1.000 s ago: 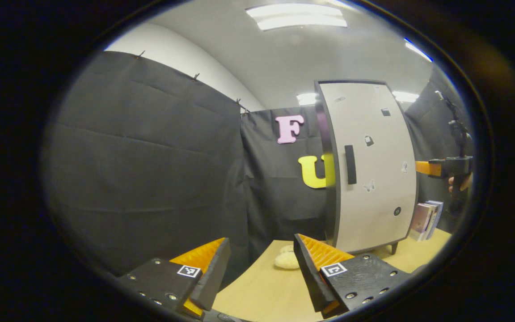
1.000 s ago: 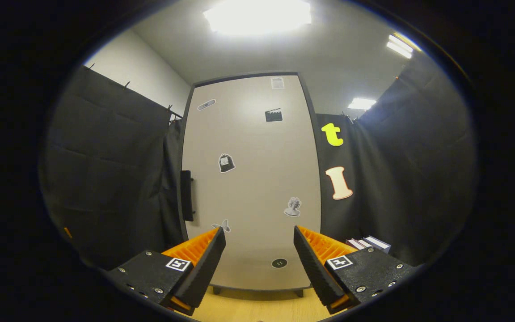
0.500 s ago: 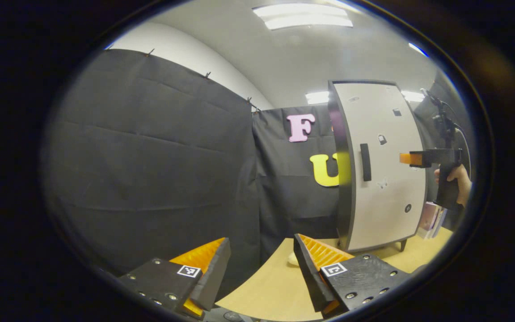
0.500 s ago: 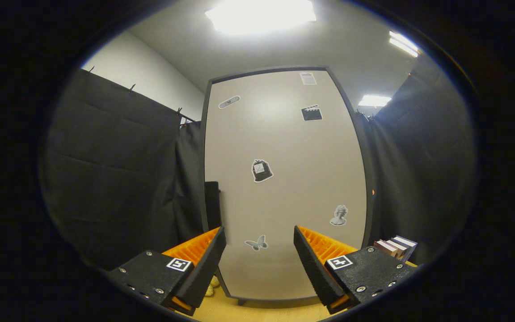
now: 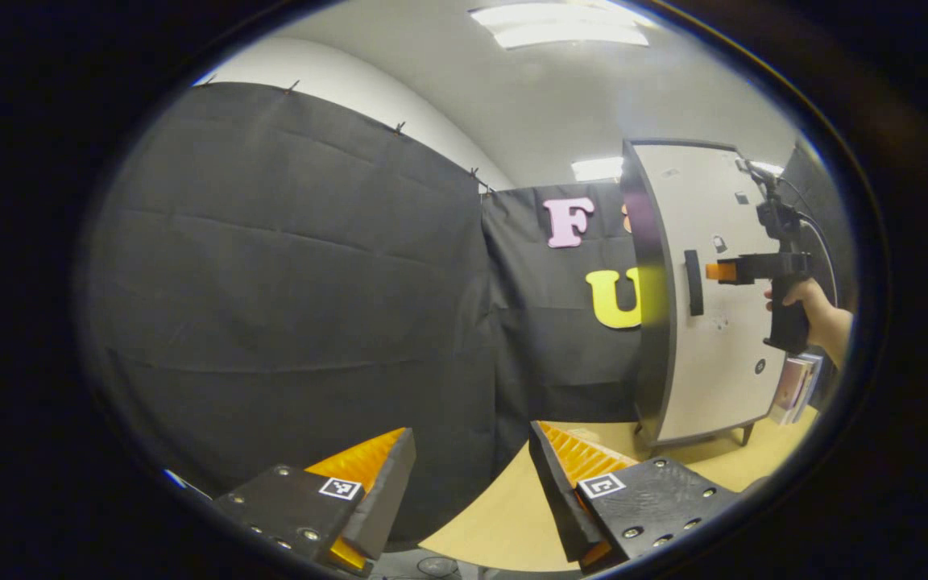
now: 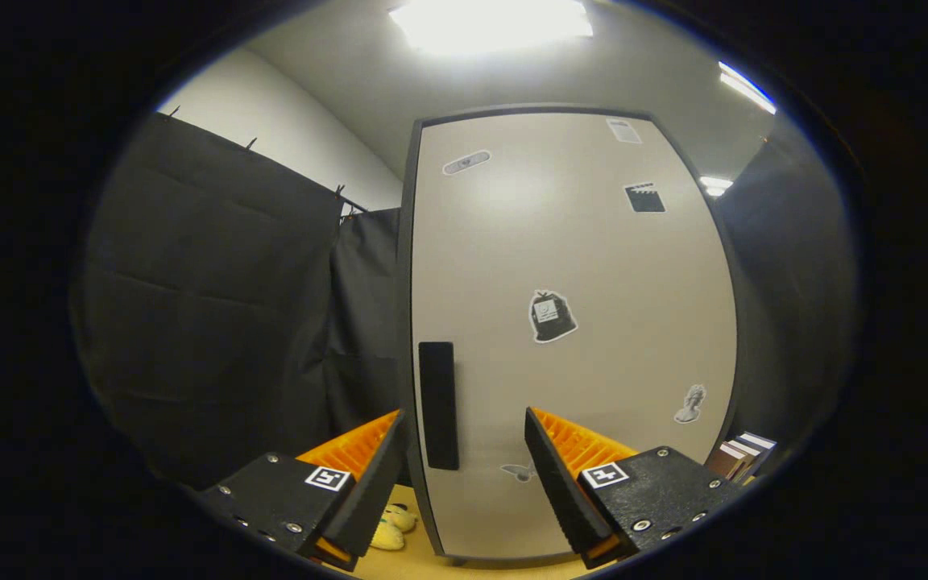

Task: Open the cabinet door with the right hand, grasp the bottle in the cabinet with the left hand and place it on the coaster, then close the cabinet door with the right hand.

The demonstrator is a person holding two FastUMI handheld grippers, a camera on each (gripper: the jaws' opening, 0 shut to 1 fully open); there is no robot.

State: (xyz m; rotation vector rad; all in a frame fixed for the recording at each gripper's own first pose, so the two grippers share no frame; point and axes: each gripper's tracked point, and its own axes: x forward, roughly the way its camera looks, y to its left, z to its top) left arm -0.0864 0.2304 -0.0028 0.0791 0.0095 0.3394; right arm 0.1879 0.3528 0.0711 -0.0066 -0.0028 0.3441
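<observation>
Right gripper [image 6: 460, 475]: we log it spread wide, empty, its fingers flanking the handle [image 6: 438, 404] of the closed cabinet door [image 6: 577, 266]. Left gripper [image 5: 468, 491]: also spread, empty, above the table [image 5: 504, 524].

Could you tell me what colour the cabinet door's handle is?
Black vertical bar handle on the beige cabinet door; clearest in the right gripper view.

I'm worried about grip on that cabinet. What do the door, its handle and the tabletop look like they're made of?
Cabinet door: seems a smooth pale painted or laminated panel with a soft sheen from the ceiling light, framed by a dark edge.
Handle: a flat matte black bar, plastic or coated metal; the look leaves it open.
Tabletop: light wood or wood-look laminate, an even yellowish surface.
</observation>
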